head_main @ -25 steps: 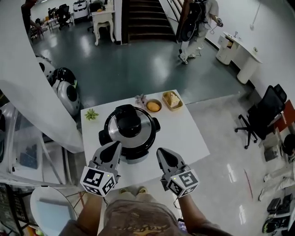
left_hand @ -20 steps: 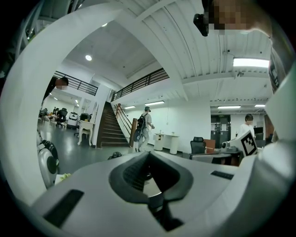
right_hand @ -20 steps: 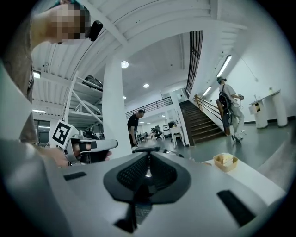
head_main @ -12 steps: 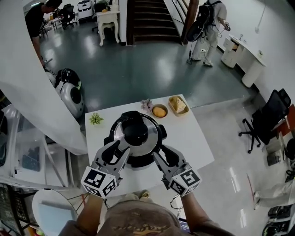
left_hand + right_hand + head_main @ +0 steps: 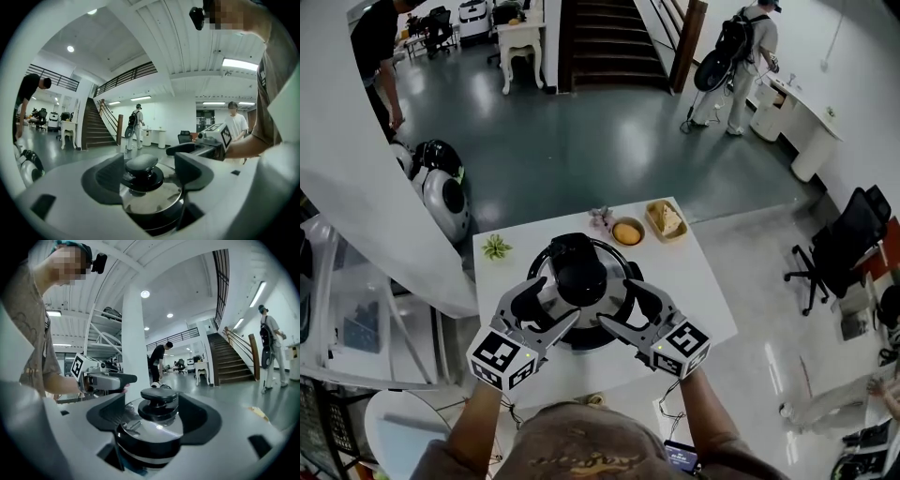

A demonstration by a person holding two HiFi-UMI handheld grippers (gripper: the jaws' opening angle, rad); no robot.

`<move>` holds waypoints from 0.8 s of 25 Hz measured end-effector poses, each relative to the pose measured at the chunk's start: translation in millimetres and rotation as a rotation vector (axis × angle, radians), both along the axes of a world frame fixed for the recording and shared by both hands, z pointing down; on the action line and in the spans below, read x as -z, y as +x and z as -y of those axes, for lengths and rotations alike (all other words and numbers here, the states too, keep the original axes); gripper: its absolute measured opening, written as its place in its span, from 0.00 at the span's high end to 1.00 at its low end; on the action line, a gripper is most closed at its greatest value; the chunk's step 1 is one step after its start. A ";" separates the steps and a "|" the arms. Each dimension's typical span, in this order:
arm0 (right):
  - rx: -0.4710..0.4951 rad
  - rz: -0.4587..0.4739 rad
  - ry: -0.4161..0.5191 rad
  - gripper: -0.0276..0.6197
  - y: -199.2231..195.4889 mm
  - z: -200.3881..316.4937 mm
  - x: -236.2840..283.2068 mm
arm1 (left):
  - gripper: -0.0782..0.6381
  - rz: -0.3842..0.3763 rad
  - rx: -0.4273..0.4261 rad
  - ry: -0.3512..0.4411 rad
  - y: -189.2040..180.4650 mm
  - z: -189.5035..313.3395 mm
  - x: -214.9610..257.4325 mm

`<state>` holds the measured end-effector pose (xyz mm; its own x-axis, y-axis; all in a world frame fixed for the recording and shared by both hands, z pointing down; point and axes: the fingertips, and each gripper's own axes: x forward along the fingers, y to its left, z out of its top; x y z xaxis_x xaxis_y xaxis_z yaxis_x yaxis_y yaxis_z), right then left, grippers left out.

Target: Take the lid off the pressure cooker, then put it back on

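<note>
A black round pressure cooker (image 5: 581,336) is seen on the white square table (image 5: 698,291), with its shiny steel lid (image 5: 154,430) seated on top. The left gripper (image 5: 546,315) and right gripper (image 5: 627,309) are held level over the near side of the lid, angled in toward the black round knob (image 5: 142,164). Jaws of both have just been opening and are spread wide, released; the knob stands between each pair, pads not pressing on it. At the table's far edge a small green plant (image 5: 496,247), an orange bowl (image 5: 626,232) and a yellow basket (image 5: 665,220) are set
</note>
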<state>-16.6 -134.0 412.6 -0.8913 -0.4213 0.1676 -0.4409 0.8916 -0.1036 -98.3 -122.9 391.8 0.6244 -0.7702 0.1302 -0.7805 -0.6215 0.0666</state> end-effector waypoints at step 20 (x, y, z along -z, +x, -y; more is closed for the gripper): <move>0.261 -0.233 0.026 0.48 -33.8 52.4 -31.7 | 0.51 0.133 -0.110 -0.077 7.7 42.4 -41.3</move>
